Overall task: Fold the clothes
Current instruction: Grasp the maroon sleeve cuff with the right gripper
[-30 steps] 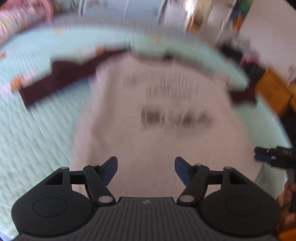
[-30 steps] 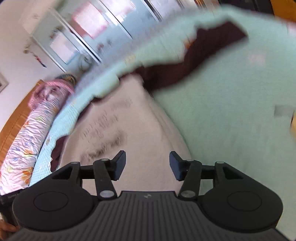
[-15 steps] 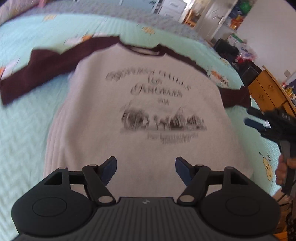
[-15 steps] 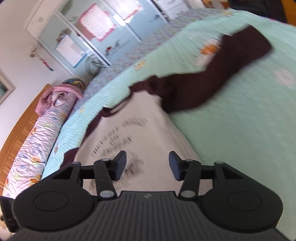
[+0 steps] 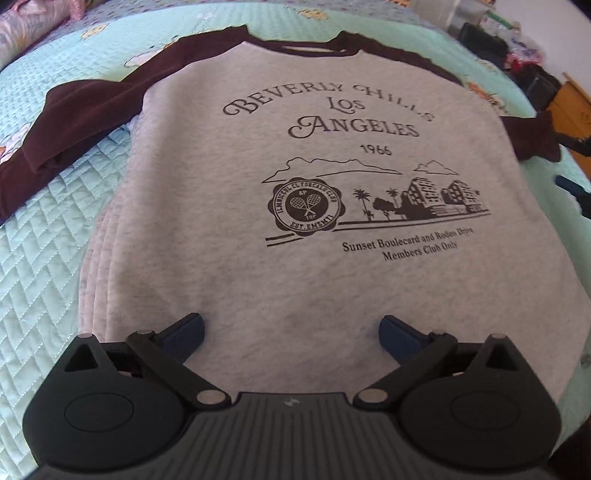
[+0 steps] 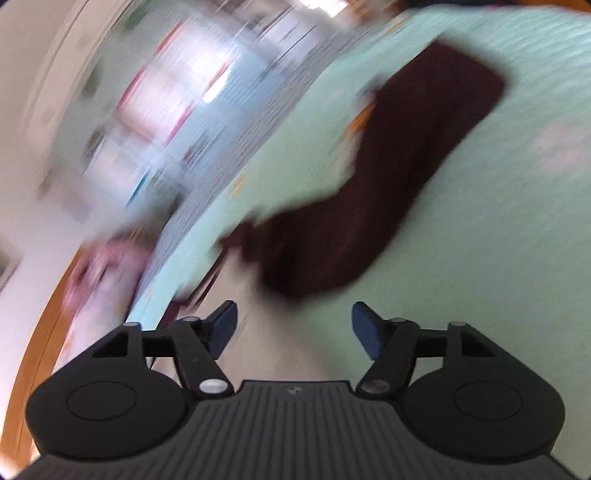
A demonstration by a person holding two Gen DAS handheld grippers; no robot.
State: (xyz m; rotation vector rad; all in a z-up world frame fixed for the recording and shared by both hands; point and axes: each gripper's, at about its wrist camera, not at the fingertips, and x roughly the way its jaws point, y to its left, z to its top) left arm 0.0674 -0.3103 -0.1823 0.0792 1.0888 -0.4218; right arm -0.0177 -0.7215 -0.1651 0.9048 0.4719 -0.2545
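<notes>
A grey sweatshirt (image 5: 295, 266) with dark maroon sleeves and a black printed design lies flat, front up, on the mint quilted bed (image 5: 48, 229). My left gripper (image 5: 291, 328) hovers over its lower hem, jaws opening wide, nothing between them. The left sleeve (image 5: 74, 122) stretches out to the left. In the blurred right wrist view, my right gripper (image 6: 293, 325) is over the shirt's right side, jaws opening and empty, with the right maroon sleeve (image 6: 388, 192) ahead of it. The right gripper's tip (image 5: 572, 188) shows at the left wrist view's right edge.
A floral bolster (image 5: 22, 26) lies at the bed's far left. Wooden furniture (image 5: 572, 107) and dark bags (image 5: 484, 40) stand beyond the bed's right side. A wooden bed frame (image 6: 40, 332) and a pale blue wardrobe (image 6: 177, 110) appear blurred in the right wrist view.
Both grippers' jaws have spread wider. The left gripper moved closer over the shirt's hem. The right gripper swung toward the right sleeve and rolled, blurring its view.
</notes>
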